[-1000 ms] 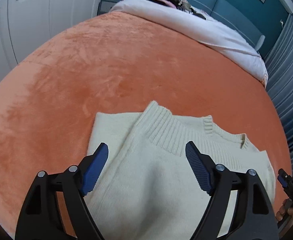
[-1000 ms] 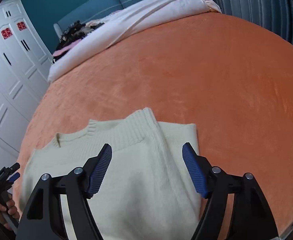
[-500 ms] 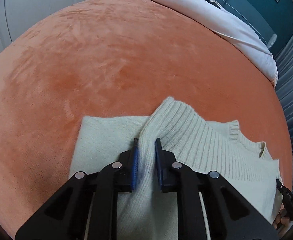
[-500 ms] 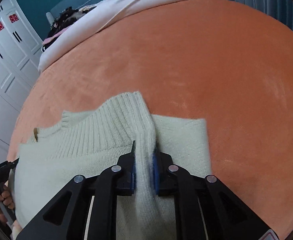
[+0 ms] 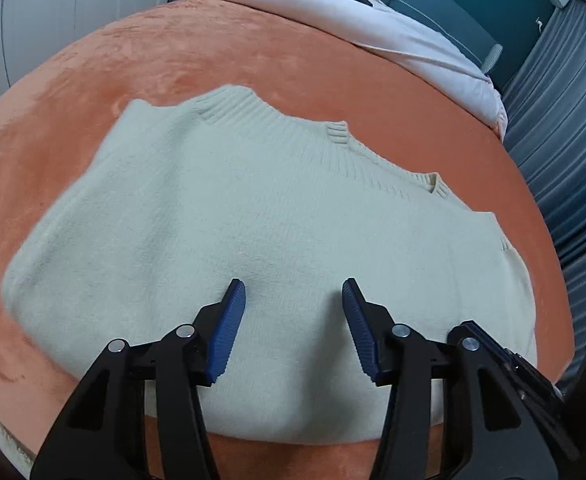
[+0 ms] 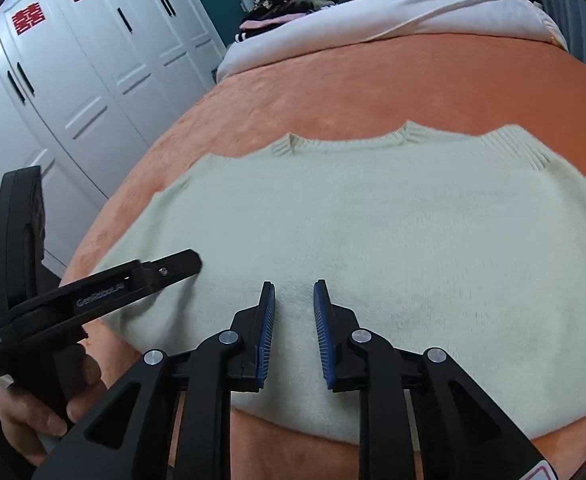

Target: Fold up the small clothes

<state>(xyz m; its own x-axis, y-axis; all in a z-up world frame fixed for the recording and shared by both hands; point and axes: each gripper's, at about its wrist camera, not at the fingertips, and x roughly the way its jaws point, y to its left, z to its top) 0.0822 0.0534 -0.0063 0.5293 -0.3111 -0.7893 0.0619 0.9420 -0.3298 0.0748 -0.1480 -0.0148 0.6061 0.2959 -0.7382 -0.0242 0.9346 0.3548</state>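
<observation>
Nearest the lens, the left gripper is seen with its jaws spread. They have just been opening, and nothing is clamped between them. The right gripper is held with its jaws drawn close together, and the narrow slot between the pads is filled with cream knit, so a pinch on the sweater is judged to be in place. Trouble could be caused right here. If the right gripper is lifted or pulled while that knit is pinched, the near layer may be dragged and the fold skewed, since nothing is pinned down on the left side. The soft knit could also be snagged on the ribbed pads if it is released on the move. The two grippers are carried close together, so a knock between them cannot be ruled out. The sweater is laid flat and wide on the orange blanket. Its near edge is passed under both sets of jaws, the body is spread ahead of them, and the ribbed neckline is turned to the far side. In the right view the left gripper is shown low over the sweater's left part, gripped by a hand. Beyond, a white duvet is bunched, and white wardrobe doors are seen.
</observation>
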